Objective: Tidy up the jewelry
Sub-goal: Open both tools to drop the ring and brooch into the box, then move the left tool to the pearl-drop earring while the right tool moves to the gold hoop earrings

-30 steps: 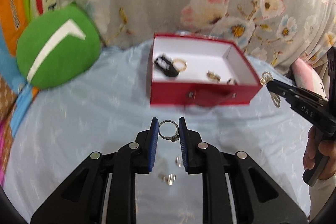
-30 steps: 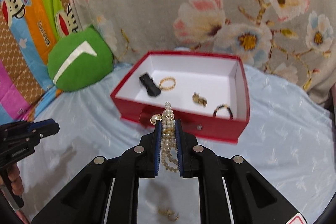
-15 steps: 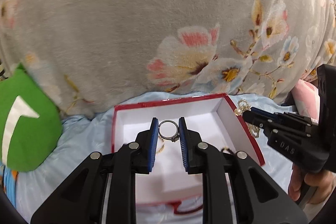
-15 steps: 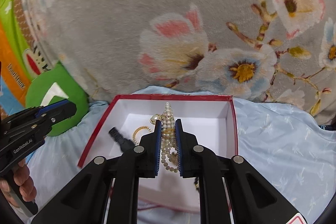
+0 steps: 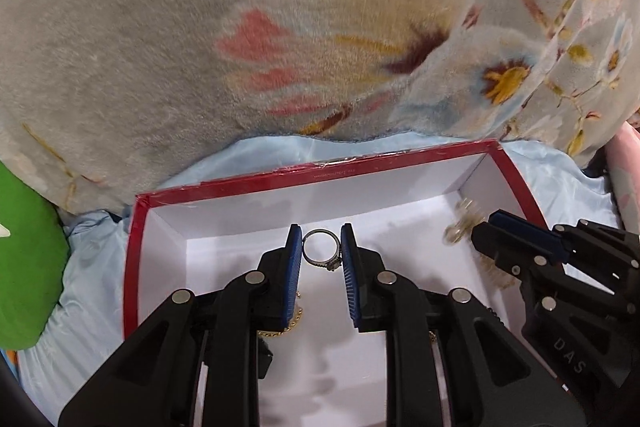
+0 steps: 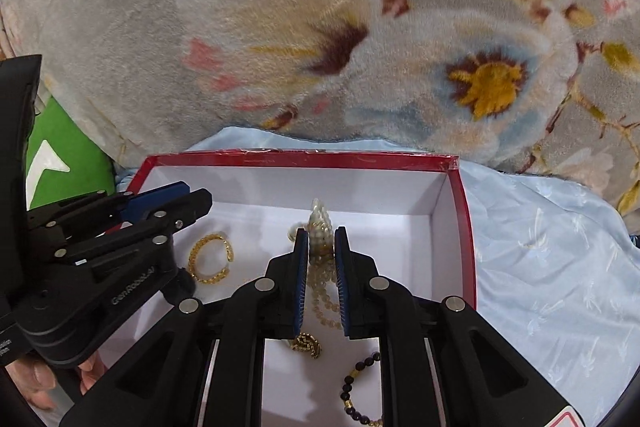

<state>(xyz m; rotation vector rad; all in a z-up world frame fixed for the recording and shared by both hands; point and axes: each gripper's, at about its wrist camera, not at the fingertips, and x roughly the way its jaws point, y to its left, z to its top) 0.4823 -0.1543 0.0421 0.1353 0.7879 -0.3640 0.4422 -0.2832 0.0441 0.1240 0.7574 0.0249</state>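
A silver ring (image 5: 320,250) is pinched by its band between the blue pads of the left gripper (image 5: 321,251), above the white floor of an open red box (image 5: 316,174). A bunched pearl necklace (image 6: 321,227) is clamped in the right gripper (image 6: 321,241), its loose loops hanging below the pads into the same box. Both pieces are judged light. The ring is stiff, smooth and prone to slipping or rolling, so hold is best taken across the band, clear of the small setting at its lower edge. The necklace is limp and will drape and tangle; a grip on the gathered strands is judged safest, since a single strand could be strained. A gold hoop (image 6: 211,258), a gold chain piece (image 6: 307,343) and a dark beaded bracelet (image 6: 356,383) already lie on the box floor. The box rests on a pale blue sheet (image 6: 560,247), soft and yielding, before a plush floral blanket (image 6: 320,27); a green cushion (image 5: 28,267) lies beside it.
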